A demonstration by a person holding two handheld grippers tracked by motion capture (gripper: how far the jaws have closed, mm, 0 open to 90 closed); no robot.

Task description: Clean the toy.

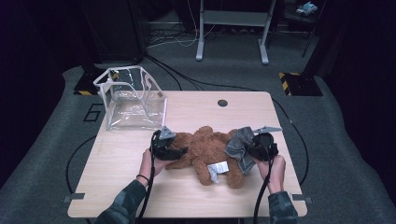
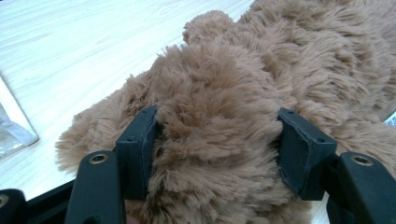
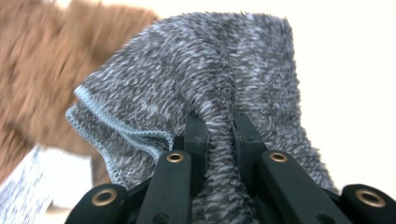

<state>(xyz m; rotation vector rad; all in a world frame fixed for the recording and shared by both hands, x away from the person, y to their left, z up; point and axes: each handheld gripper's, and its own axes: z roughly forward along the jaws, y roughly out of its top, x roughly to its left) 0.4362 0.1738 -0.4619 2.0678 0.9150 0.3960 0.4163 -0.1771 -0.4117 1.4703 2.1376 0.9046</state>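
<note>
A brown plush teddy bear (image 1: 205, 148) lies across the middle of the wooden table (image 1: 116, 158), with a white tag (image 1: 218, 168) near its lower body. My left gripper (image 1: 179, 150) is at the bear's left end. In the left gripper view its pads (image 2: 140, 151) press into a thick tuft of the bear's fur (image 2: 215, 93) from both sides. My right gripper (image 1: 252, 147) is at the bear's right end, shut on a fuzzy grey cloth (image 1: 238, 143). In the right gripper view the jaws pinch a fold of that cloth (image 3: 196, 70), which has a light blue stitched hem.
A clear plastic box (image 1: 131, 98) with white edging stands open at the table's back left. A dark round cable hole (image 1: 222, 102) sits near the back edge. Cables trail from both grippers toward the front edge. A desk frame (image 1: 232, 28) stands on the carpet beyond.
</note>
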